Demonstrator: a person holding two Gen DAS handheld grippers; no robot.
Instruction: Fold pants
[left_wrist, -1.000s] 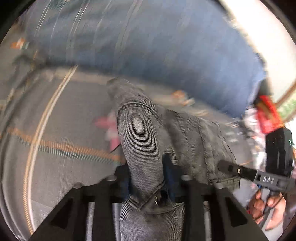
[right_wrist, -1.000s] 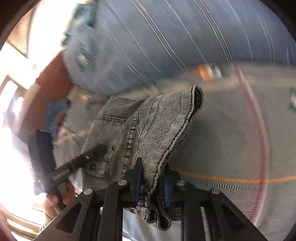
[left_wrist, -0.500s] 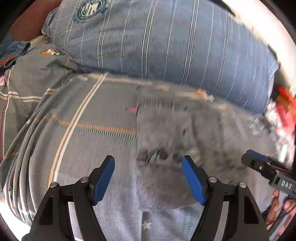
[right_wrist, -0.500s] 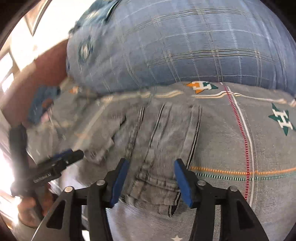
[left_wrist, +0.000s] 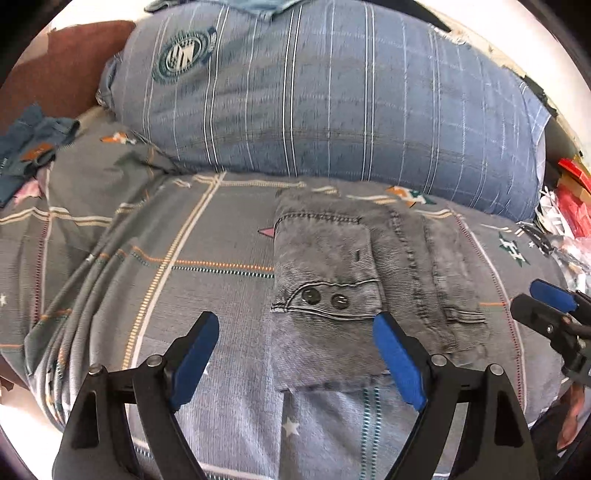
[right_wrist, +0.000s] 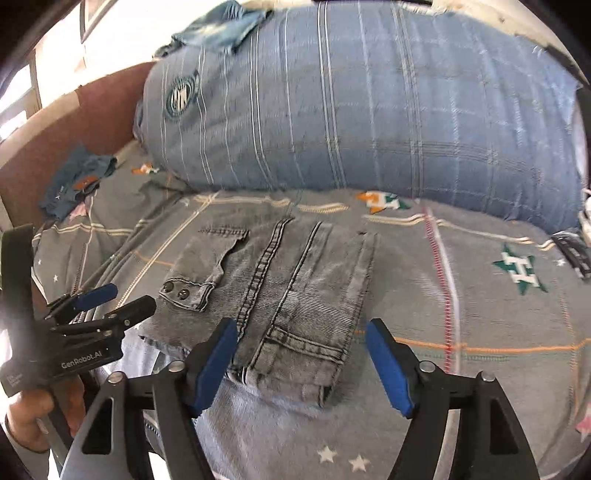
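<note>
Both grippers off the cloth, pants lying folded on the bed!

The grey pants (left_wrist: 373, 288) sit in a flat folded stack on the grey patterned bedsheet (left_wrist: 155, 266), just in front of the big blue striped pillow (left_wrist: 332, 96). The left gripper (left_wrist: 295, 354) hovers near the stack's front edge, jaws just opened wide and holding nothing; the right gripper (right_wrist: 301, 363) likewise, jaws just spread, nothing gripped.

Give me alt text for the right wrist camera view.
Folded grey pants lie flat on a patterned grey bedsheet, just beyond the right gripper, whose jaws stand open and empty. The left gripper sits at the left; a blue striped pillow lies behind.
</note>
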